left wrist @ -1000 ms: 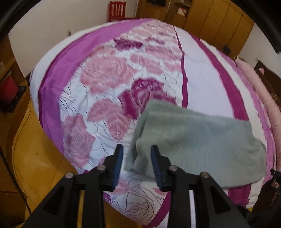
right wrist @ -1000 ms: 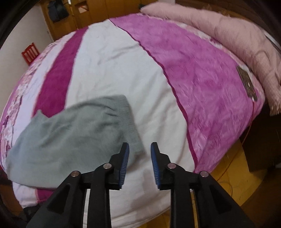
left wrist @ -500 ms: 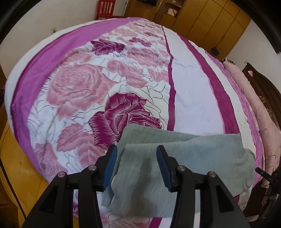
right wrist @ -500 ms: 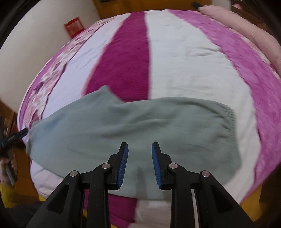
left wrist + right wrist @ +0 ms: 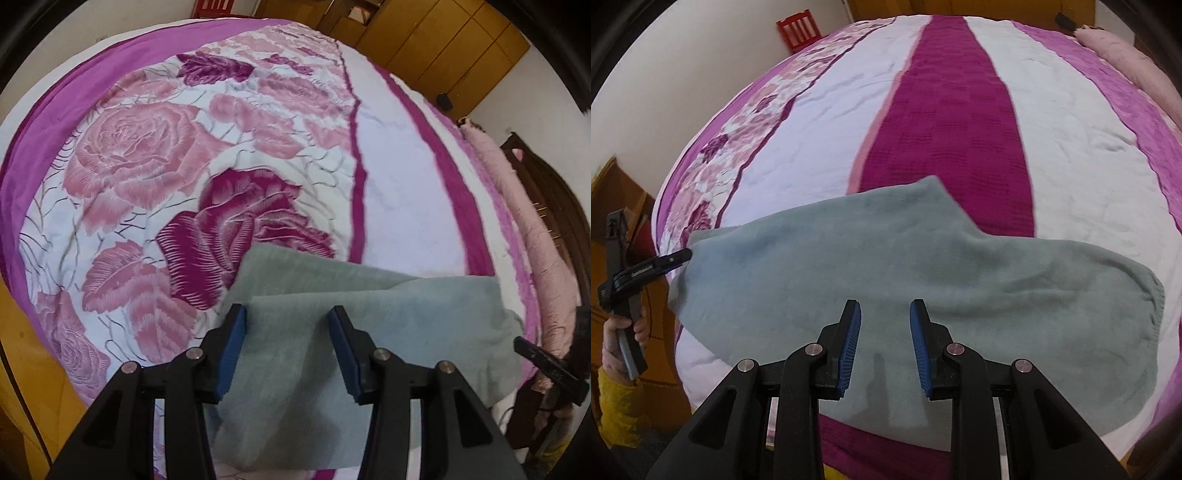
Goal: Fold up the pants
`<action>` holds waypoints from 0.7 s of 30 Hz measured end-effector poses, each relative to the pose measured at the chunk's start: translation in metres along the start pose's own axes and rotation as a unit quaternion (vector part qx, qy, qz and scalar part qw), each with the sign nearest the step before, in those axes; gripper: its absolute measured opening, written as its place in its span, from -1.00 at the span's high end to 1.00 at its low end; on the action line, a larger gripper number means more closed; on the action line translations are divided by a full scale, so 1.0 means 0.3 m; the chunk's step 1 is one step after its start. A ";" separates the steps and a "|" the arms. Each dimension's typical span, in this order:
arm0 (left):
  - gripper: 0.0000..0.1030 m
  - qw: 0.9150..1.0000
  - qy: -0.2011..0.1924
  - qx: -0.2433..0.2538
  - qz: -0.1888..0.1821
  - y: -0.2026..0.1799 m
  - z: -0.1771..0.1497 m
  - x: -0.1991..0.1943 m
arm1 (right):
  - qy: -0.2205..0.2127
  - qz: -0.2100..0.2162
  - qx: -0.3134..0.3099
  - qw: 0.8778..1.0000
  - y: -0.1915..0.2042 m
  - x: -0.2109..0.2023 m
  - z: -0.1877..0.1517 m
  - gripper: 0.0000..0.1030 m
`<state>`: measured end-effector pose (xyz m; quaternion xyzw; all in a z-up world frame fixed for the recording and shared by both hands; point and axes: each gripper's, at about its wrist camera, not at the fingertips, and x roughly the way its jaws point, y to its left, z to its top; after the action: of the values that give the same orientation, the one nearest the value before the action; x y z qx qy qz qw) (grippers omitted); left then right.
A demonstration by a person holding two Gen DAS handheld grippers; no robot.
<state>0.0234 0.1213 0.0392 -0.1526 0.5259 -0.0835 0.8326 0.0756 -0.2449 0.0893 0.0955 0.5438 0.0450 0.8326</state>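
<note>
Hovering over the near part of the grey-green pants, the right gripper and the left gripper both stand with jaws apart, holding nothing. The pants lie flat across the near edge of the bed, folded lengthwise, elastic waistband toward the right gripper's side. Soft, light fleece-like cloth should drape and bunch, so I would pinch both layers at the hem and waistband corners.

Beyond the pants the bed lies open to my fingers. A rolled pink blanket lines its right edge, with a wardrobe past the far end.
</note>
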 end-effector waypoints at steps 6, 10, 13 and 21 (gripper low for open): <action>0.06 1.000 0.003 -0.002 -0.019 0.005 0.001 0.023 | 0.010 0.006 -0.007 1.000 0.031 0.034 -0.005 0.45; 0.74 1.000 -0.003 0.013 -0.015 -0.017 -0.001 0.026 | 0.010 0.011 -0.006 1.000 0.035 0.042 -0.011 0.45; 0.84 1.000 -0.018 0.004 -0.024 -0.021 0.000 -0.003 | 0.006 0.014 -0.007 1.000 0.038 0.039 -0.015 0.45; 0.85 0.993 -0.092 0.042 -0.060 -0.138 -0.069 -0.202 | 0.001 0.034 -0.006 0.999 0.045 0.052 -0.042 0.45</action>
<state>-0.0206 0.0971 0.0966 -0.1557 0.4330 -0.1413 0.8766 0.0707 -0.2274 0.0731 0.1092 0.5406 0.0763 0.8307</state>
